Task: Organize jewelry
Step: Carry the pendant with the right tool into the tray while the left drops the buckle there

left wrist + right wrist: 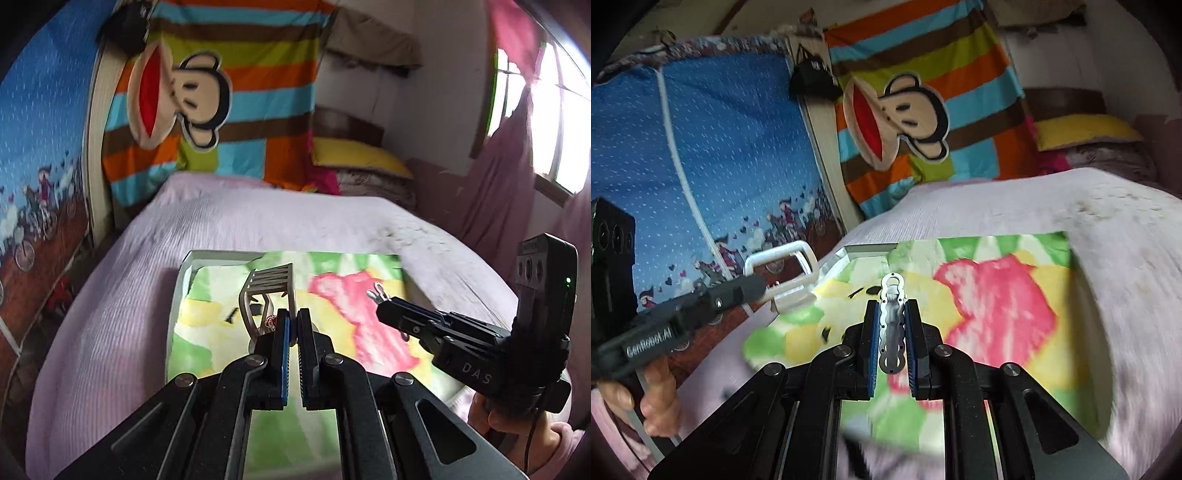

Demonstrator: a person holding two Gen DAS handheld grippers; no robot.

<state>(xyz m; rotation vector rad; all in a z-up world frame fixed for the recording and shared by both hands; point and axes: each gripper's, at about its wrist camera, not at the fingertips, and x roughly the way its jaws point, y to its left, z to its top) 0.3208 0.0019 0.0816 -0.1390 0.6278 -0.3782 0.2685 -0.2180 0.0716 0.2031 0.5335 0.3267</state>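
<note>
Right gripper (891,325) clamps a hair clip (893,325) above the cloth (1015,314), left gripper (293,325) pinches a metal rack (271,291) — mid-carry, next: likely clip onto rack.

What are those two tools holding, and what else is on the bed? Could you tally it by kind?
Metal rack, in the left tool: 1
Silver hair clip, in the right tool: 1
Colourful cloth: 1
Yellow pillow: 1
Total: 4
</note>
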